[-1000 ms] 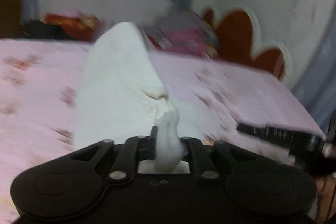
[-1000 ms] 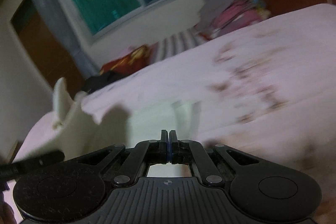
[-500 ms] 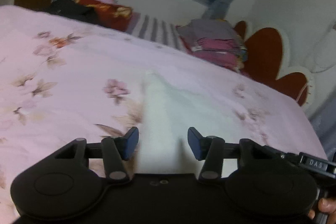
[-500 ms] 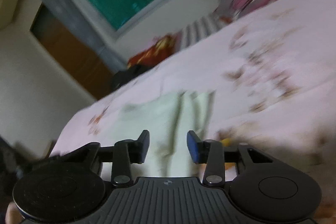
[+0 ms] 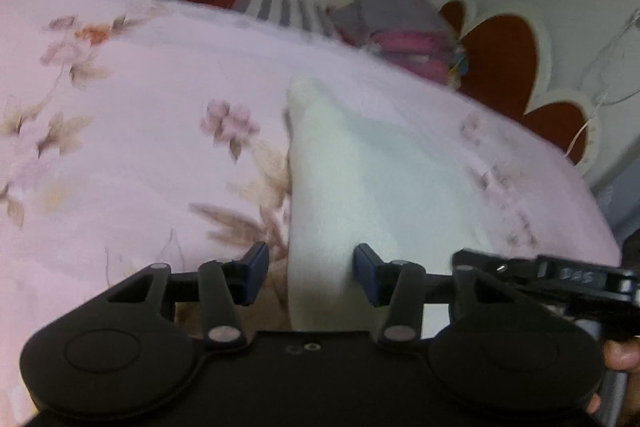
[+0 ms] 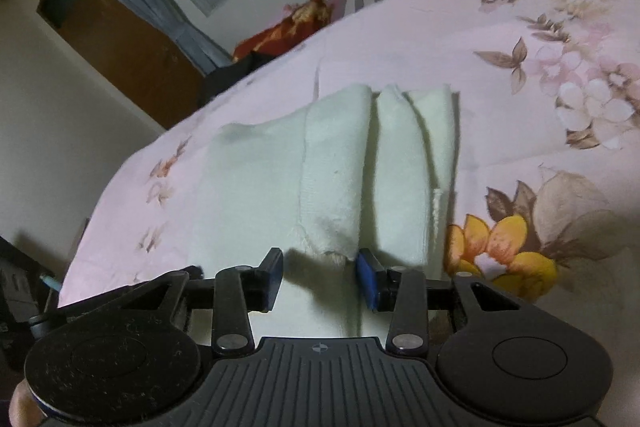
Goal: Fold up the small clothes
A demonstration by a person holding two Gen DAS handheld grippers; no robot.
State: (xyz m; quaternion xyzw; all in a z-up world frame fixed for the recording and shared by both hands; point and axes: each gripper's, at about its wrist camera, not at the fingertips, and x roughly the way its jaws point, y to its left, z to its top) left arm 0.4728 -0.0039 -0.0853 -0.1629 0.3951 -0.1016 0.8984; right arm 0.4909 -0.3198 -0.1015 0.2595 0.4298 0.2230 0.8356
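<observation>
The left tongs (image 5: 310,273) are standing apart with their jaws closing a little, the near edge of the white garment (image 5: 352,187) lying between them but not pinched, and the right tongs (image 6: 320,277) are gaping the same way over the frayed near hem of the same garment (image 6: 340,179), gripping nothing. The garment is lying flat on the bed (image 5: 120,147), near its middle, already doubled into long panels with a dark crease running away from the right tongs. The likely trouble, as I judge it, is a bite that is catching only the top layer, so the panels underneath are sliding out and the fold is opening; the loose threads at the hem could also snag on a pad. A deep bite might be dragging the flowered sheet up with the cloth. The two tongs are working close together near the bed's near edge, so they could be knocking into each other. Farther out, a pile of folded clothes (image 5: 400,31) is sitting at the far edge by the red headboard (image 5: 500,63), well apart, and nothing is standing in the way.
</observation>
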